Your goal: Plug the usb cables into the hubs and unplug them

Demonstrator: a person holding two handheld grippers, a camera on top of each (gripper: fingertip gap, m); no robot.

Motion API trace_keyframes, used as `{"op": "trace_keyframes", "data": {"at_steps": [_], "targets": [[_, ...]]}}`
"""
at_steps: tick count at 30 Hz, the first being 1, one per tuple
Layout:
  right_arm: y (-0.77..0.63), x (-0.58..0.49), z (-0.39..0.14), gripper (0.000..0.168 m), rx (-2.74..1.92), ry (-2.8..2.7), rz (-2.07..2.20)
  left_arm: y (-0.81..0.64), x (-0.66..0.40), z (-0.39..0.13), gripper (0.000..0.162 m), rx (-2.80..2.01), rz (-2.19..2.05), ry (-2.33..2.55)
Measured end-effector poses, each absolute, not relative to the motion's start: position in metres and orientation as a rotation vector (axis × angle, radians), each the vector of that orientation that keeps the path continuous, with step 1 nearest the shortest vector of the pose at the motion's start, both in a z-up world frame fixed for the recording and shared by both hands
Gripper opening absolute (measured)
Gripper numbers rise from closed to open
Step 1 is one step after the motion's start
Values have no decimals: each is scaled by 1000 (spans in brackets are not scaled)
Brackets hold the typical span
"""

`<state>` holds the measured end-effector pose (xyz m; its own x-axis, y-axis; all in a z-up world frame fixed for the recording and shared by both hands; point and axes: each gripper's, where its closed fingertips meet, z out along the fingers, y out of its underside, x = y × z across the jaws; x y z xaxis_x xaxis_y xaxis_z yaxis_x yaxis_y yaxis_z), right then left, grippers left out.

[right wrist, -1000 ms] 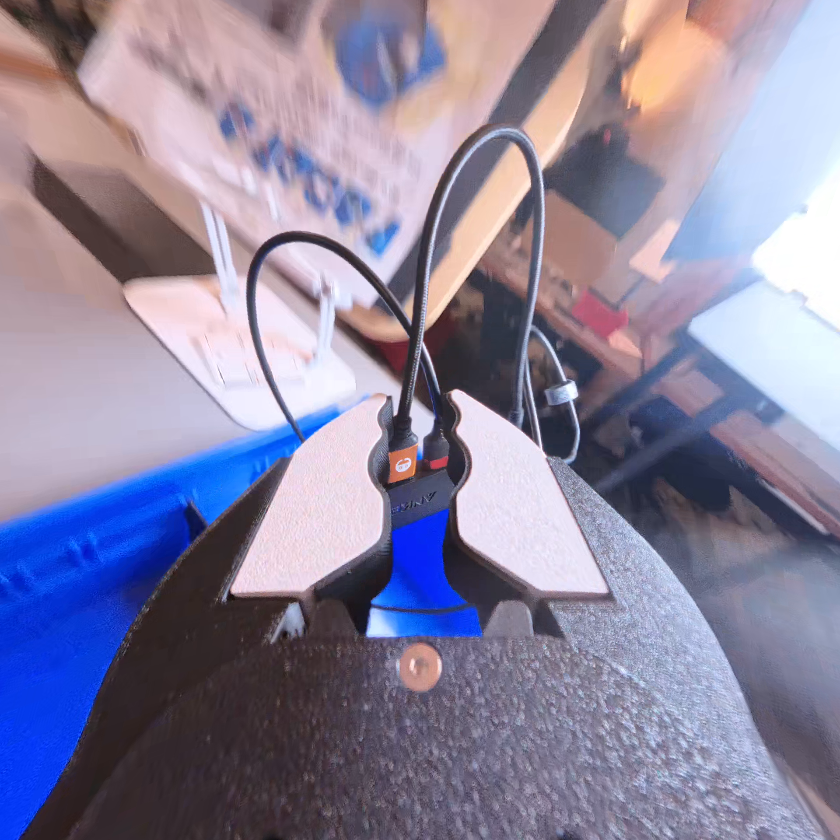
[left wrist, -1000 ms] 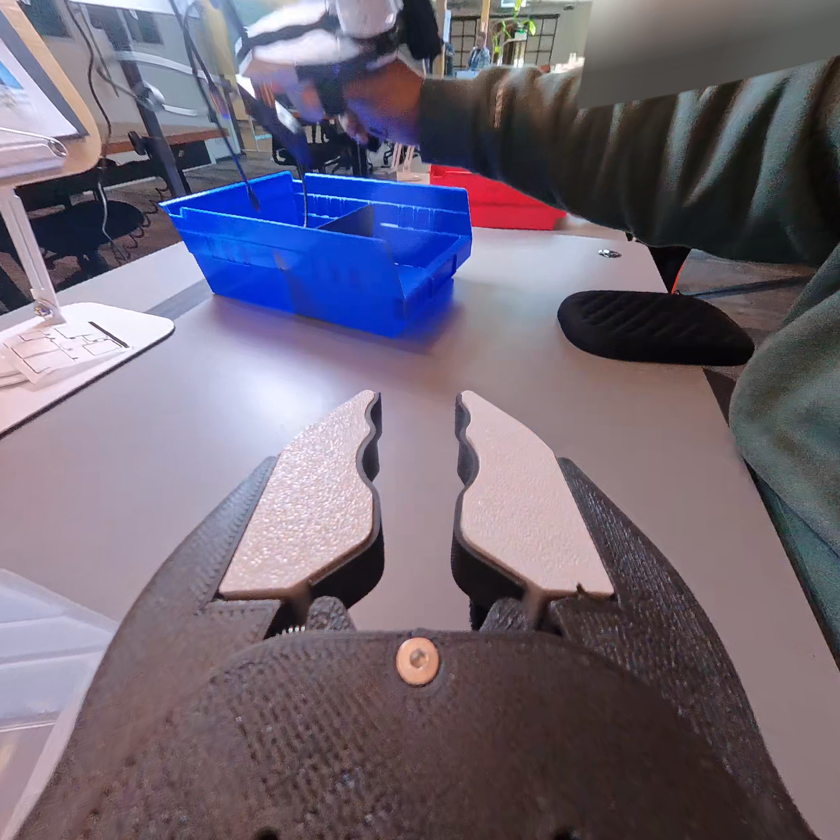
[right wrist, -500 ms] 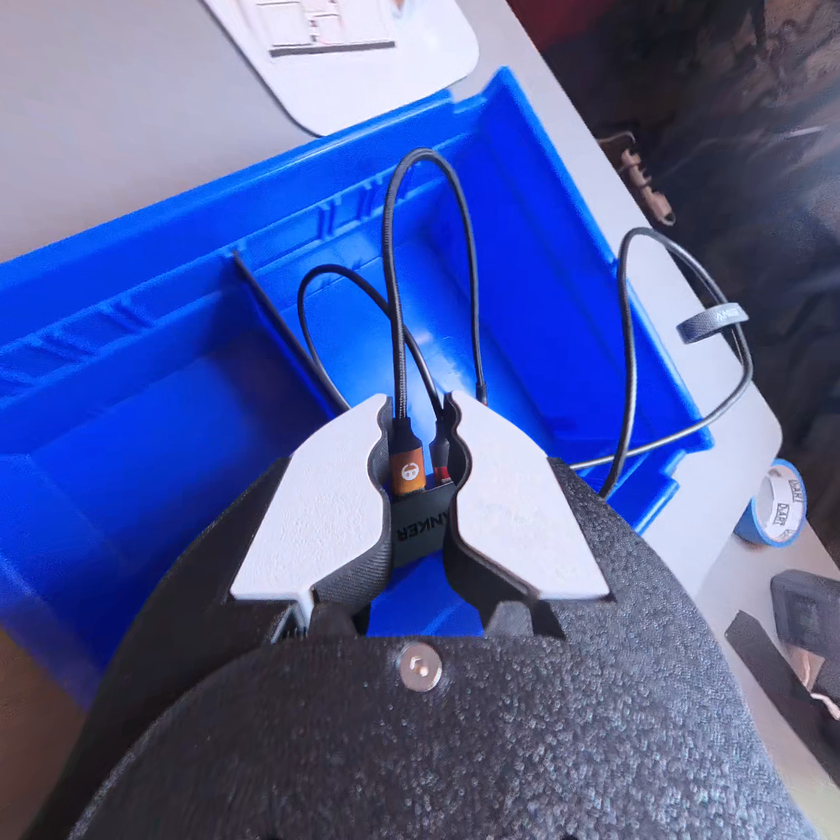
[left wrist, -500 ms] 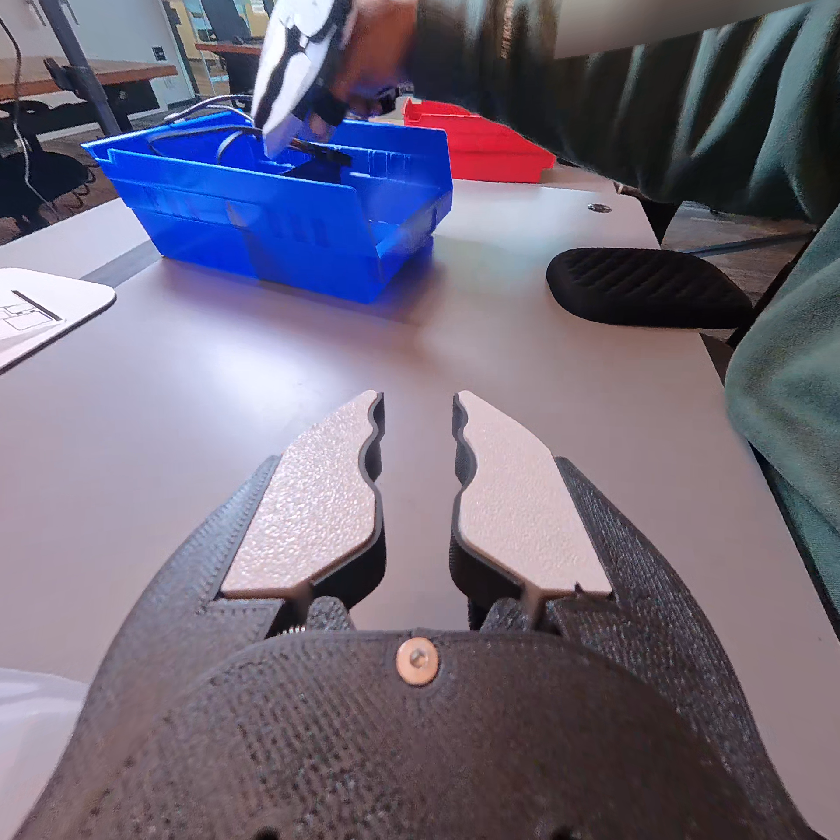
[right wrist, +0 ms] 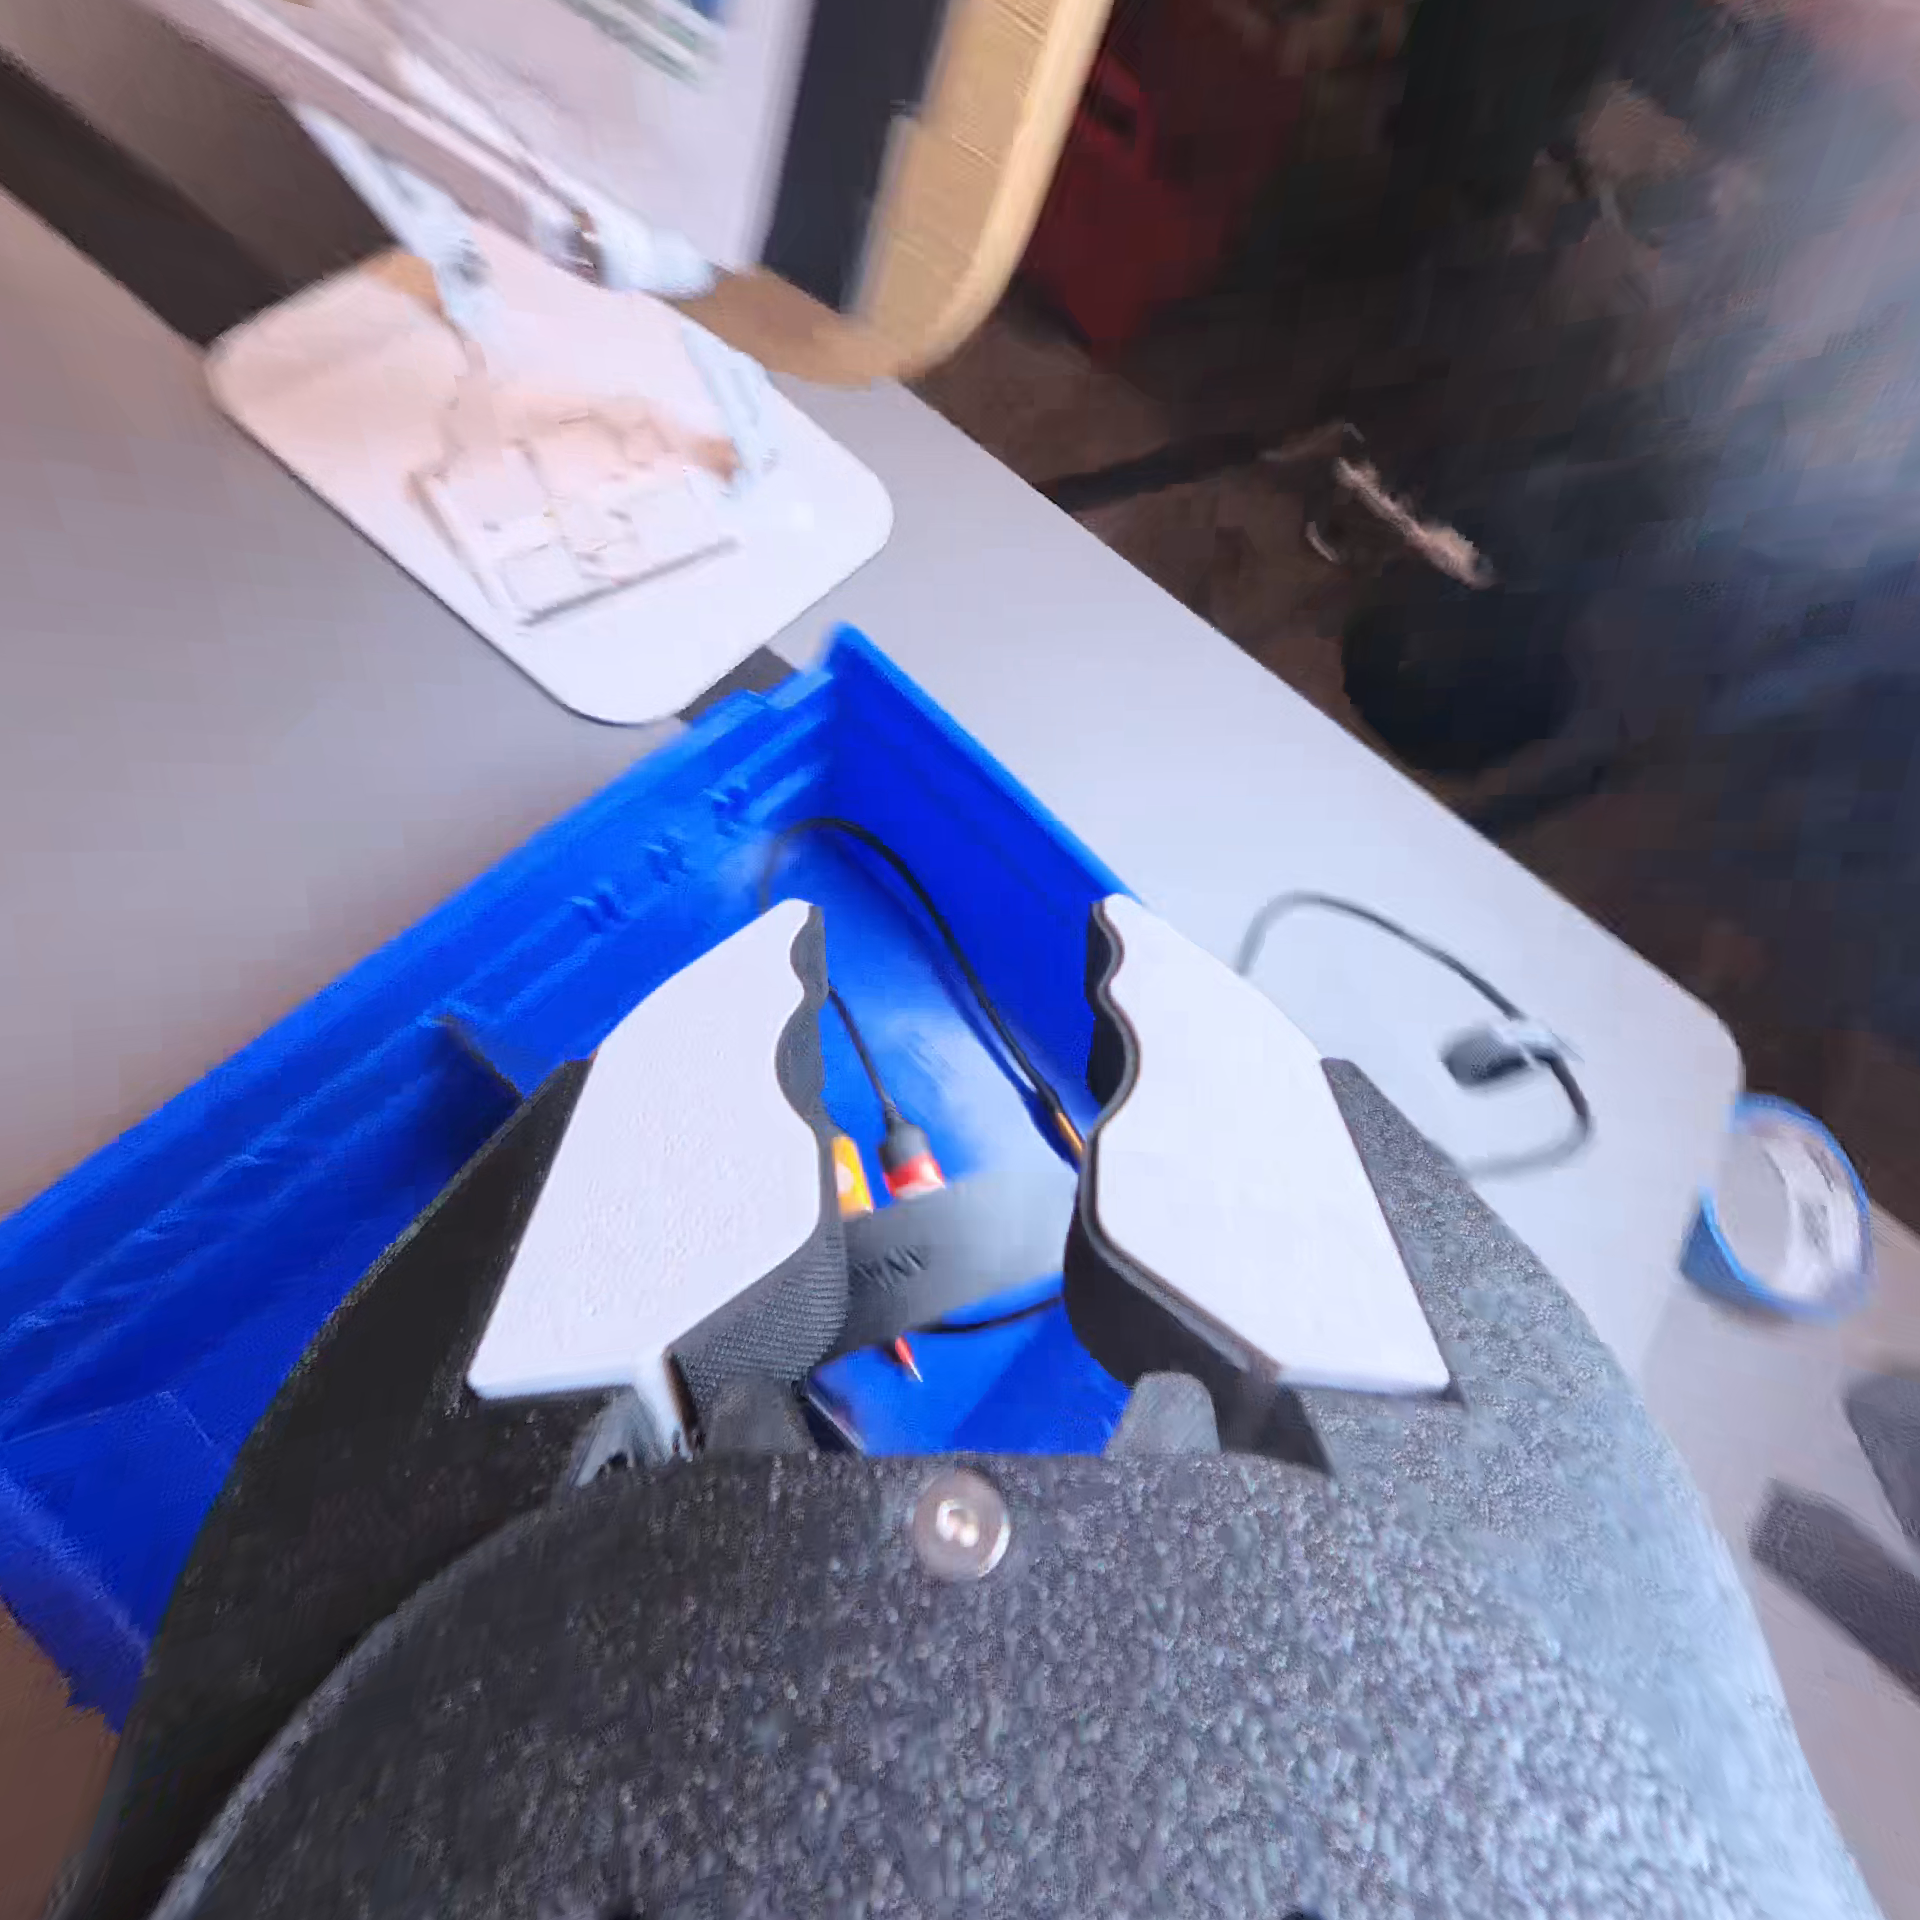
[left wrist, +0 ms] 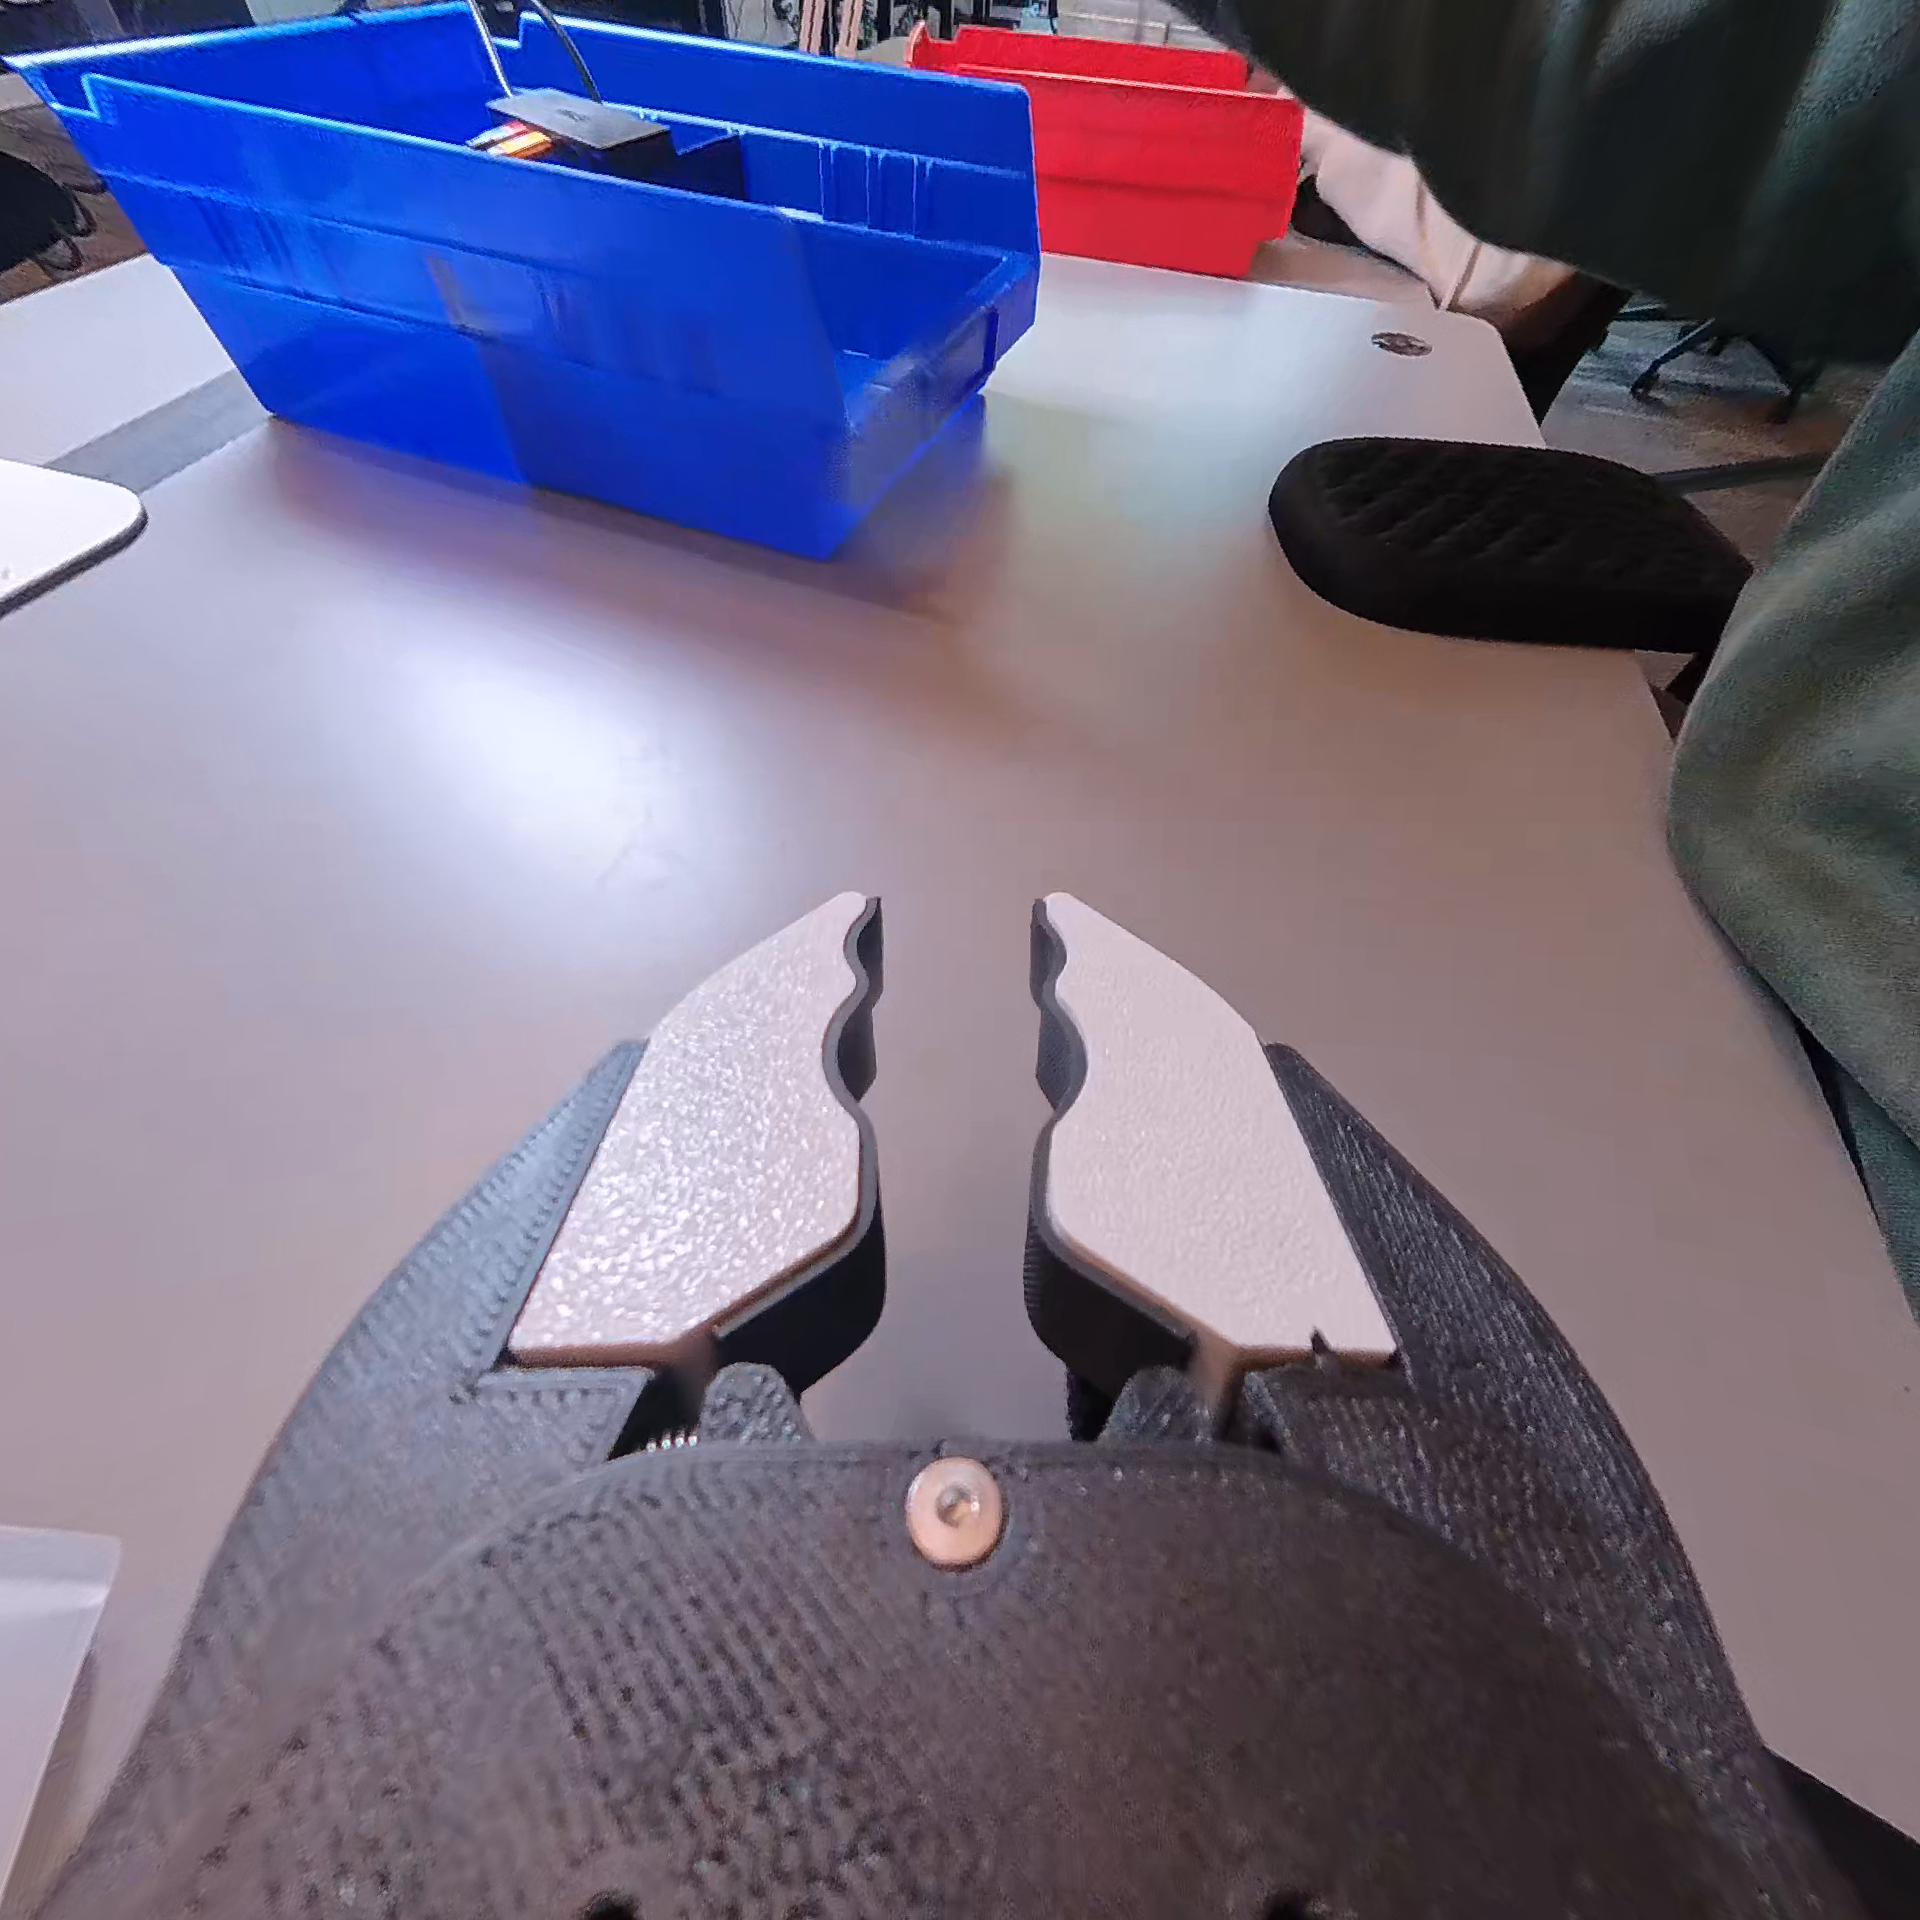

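A black usb hub (right wrist: 935, 1247) lies inside the blue bin (right wrist: 312, 1143) with an orange plug (right wrist: 850, 1179) and a red plug (right wrist: 912, 1164) in its ports. Thin black cables run from them along the bin floor. My right gripper (right wrist: 956, 920) is open and empty, just above the hub. In the left wrist view the hub (left wrist: 577, 120) rests on the divider of the blue bin (left wrist: 623, 312). My left gripper (left wrist: 956, 914) is open and empty, low over the grey table, well short of the bin.
A black cable with a strap (right wrist: 1496, 1051) lies on the table beside the bin, near a blue tape roll (right wrist: 1714, 1257). A white stand base (right wrist: 551, 488) sits past the bin. A red bin (left wrist: 1143, 177), a black armrest (left wrist: 1496, 540) and a person's green sleeve (left wrist: 1818, 831) are at right. The gap from one gripper's tips to the other's is roughly 45 centimetres. My left gripper's tips are some 30 centimetres from the black armrest (left wrist: 1496, 540).
My right gripper lowered the hub with its cables into the blue bin, opened and let it go. My left gripper stayed open and moved closer to the bin.
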<state>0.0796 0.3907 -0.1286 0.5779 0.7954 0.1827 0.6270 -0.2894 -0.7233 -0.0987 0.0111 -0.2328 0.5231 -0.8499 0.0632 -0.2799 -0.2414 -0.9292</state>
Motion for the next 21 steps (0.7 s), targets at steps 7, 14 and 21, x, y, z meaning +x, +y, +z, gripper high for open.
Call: {"op": "trace_keyframes", "data": {"at_steps": [7, 14, 21], "targets": [[387, 150, -181, 55, -2548, -919, 217, 7, -94, -237, 27, -1790, -721, 986], [386, 117, -203, 1, -2495, -924, 300, 3, -90, -243, 26, -1808, -705, 1029], [407, 116, -193, 2, -2317, -936, 145, 2, -92, -247, 26, -1824, -696, 1039]]}}
